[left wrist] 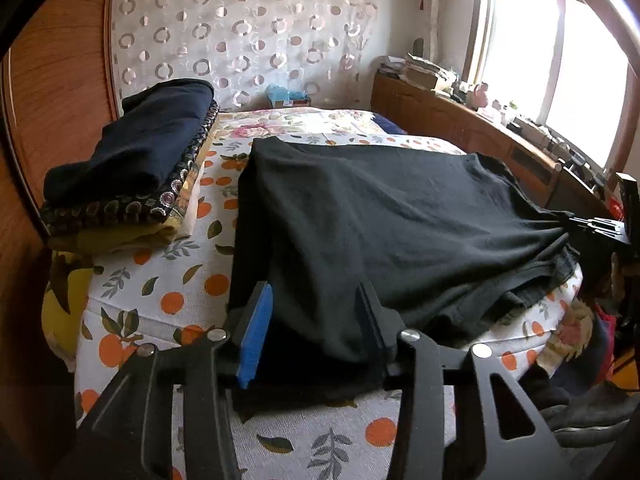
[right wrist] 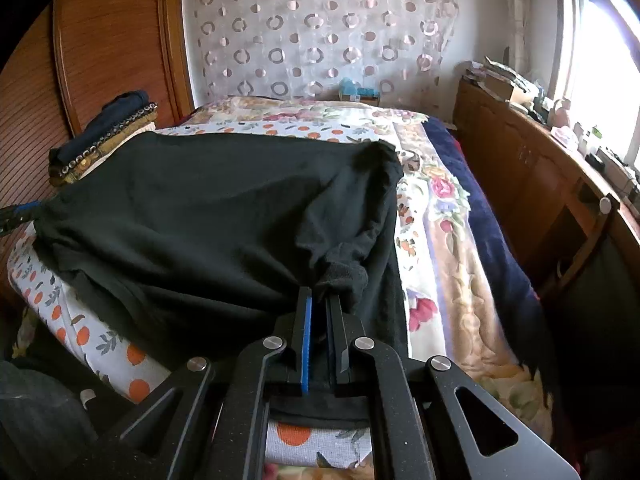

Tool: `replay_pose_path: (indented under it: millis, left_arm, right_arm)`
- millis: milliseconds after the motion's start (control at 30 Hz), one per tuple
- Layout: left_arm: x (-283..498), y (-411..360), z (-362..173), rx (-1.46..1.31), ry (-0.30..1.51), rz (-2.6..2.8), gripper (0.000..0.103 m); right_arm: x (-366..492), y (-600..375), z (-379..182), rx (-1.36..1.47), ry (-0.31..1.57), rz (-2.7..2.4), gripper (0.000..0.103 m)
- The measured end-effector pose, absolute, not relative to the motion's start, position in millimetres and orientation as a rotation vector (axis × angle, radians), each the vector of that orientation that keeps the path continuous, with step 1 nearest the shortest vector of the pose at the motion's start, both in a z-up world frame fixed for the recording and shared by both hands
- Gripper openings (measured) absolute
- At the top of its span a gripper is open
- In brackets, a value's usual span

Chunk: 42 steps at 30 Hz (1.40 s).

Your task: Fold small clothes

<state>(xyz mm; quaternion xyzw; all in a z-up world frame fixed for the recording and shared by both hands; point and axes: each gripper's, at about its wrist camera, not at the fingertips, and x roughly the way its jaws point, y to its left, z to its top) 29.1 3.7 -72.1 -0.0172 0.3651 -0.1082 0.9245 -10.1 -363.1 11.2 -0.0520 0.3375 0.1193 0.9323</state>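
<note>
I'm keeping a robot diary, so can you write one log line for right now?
step: folding black shirt | left tool: open around near edge | right tool: shut on bunched edge | folded pile: bed, left

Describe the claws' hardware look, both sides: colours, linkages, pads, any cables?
Both match. The left claw and right claw are matte black, with slotted linkage arms joined by round silver rivets. One finger on each carries a flat blue pad. No cables, printed markings or sleeves show.

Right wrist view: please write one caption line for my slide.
Right tool shut on a bunched edge of the black shirt spread over the bed.
</note>
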Motion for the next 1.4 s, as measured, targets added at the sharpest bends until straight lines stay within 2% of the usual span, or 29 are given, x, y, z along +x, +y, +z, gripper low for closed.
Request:
replay_pose_path:
  millis: [67,133,167,233,333,800,1167,1400]
  left_arm:
    - [28,5,-72,-0.030,0.745,-0.204,0.063]
    - [29,7,-71,-0.031,0.745,-0.191,0.069]
    - [30,7,-70,-0.031,0.745,-0.188,0.070]
    - [31,7,-69,-0.021,0.741,-0.179,0.077]
    - [34,7,-68,-0.021,0.736,-0.176,0.079]
    - [48,8,-85,-0.036,0.779,-0.159,0.079]
    - [54,29,-114,-0.076,0.853,-0.109,0.079]
    - [53,28,-116,-0.065,0.848,-0.104,0.080]
  right_arm:
    - [-22,-366,11,-0.116,0.676,0.253,0.010]
    - [-27,-367,13,-0.130,0.661,0.241,0.019]
    - [-29,-366,15,-0.137,0.653,0.236,0.022]
    - [-30,-366,19,-0.139,0.636,0.241,0.041]
    - [-32,-363,22,-0.135,0.611,0.245,0.051]
    - [9,-300,-33,-0.165,0.669,0.352,0.051]
    - [21,-278,-51,-0.188,0.700,0.386,0.051]
    - [21,-284,-56,-0.152,0.681,0.394,0.059]
